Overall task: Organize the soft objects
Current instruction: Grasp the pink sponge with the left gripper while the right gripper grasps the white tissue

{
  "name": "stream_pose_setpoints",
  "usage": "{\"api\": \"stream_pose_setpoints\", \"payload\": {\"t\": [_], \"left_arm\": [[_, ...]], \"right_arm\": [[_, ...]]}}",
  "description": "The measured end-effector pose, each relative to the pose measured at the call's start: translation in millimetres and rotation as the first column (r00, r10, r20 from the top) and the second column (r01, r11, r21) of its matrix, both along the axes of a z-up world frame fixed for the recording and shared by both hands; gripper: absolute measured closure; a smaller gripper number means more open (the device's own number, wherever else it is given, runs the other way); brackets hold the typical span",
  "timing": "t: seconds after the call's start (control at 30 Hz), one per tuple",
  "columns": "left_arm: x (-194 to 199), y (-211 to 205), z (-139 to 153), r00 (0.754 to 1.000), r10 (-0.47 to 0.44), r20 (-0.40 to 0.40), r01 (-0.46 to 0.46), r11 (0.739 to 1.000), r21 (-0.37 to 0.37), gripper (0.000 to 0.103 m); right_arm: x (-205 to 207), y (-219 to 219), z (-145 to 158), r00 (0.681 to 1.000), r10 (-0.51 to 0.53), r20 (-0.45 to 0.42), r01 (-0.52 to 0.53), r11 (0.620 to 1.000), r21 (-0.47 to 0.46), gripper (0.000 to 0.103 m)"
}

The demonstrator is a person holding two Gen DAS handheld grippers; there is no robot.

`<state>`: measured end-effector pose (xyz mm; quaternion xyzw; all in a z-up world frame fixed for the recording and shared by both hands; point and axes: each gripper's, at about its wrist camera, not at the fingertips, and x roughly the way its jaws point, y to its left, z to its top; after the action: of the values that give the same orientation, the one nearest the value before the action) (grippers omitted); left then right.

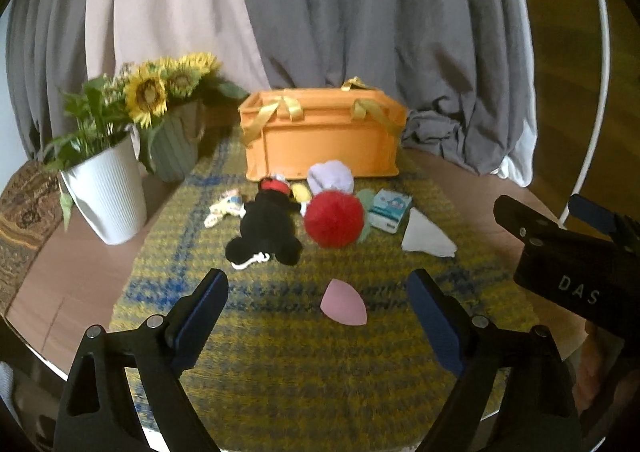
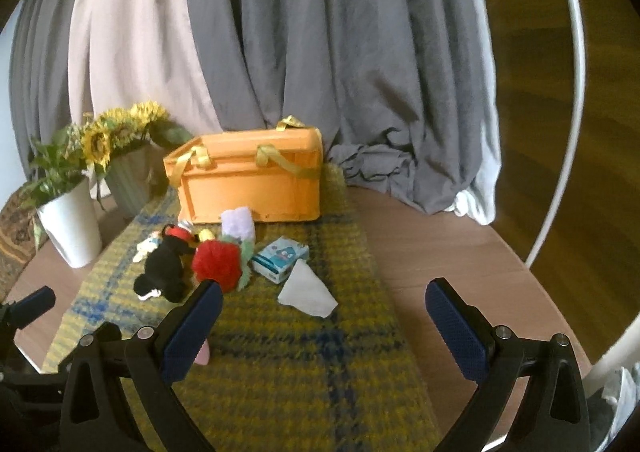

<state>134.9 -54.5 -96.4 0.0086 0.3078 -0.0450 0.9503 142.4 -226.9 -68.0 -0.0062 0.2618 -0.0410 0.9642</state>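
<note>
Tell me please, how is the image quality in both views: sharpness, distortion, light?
Left wrist view: soft overall, red pompom and black plush toy blurred, strong fisheye bending and dark corners. Right wrist view: same bending, white hoop curved, tissue pack print unreadable, light dim and even.

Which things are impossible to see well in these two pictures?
- Inside of the orange box: both views, hidden by its own walls.
- Pink sponge: right wrist view, mostly behind the right gripper's finger.
- Print on the tissue pack: too blurred.
- Green thing behind the red pompom: mostly covered.
</note>
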Motion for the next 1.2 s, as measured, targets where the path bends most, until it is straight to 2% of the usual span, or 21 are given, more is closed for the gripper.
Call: {"api": "stream_pose_setpoints", "payload": {"t": [0.2,0.5,0.6,0.83,0.93,1.0,1.03,1.2], "left_arm": [[19,-12,-27,0.993,0.103,-0.056,-0.103,0.995,0.003,0.016],[47,-30,-64,0.955,0.240,-0.173,-0.247,0.969,-0.023,0.027],[53,-34,-72,0.944,0.273,-0.186,-0.279,0.960,-0.009,0.030],[67,-39,-86,0.923,0.321,-0.211,-0.326,0.945,0.012,0.040],[72,-39,-93,0.913,0.333,-0.236,-0.341,0.940,0.010,0.049],[73,-40,-94,0.917,0.317,-0.242,-0.329,0.944,-0.011,0.060],[74,-42,-95,0.920,0.308,-0.242,-0.320,0.947,-0.013,0.062],[76,-51,-95,0.927,0.296,-0.231,-0.296,0.955,0.035,0.065]], "right_arm": [[40,-6,-25,0.994,0.091,-0.060,-0.092,0.996,-0.020,0.004],[96,-21,-61,0.960,0.228,-0.165,-0.228,0.973,0.016,0.012],[111,-23,-74,0.944,0.261,-0.200,-0.259,0.965,0.036,0.018],[137,-27,-96,0.921,0.311,-0.236,-0.304,0.950,0.067,0.024],[145,-27,-103,0.911,0.325,-0.253,-0.315,0.946,0.079,0.031],[150,-25,-108,0.904,0.336,-0.266,-0.325,0.942,0.085,0.037],[152,-25,-111,0.898,0.344,-0.274,-0.332,0.939,0.091,0.040],[159,-25,-121,0.874,0.374,-0.310,-0.354,0.927,0.121,0.066]]}}
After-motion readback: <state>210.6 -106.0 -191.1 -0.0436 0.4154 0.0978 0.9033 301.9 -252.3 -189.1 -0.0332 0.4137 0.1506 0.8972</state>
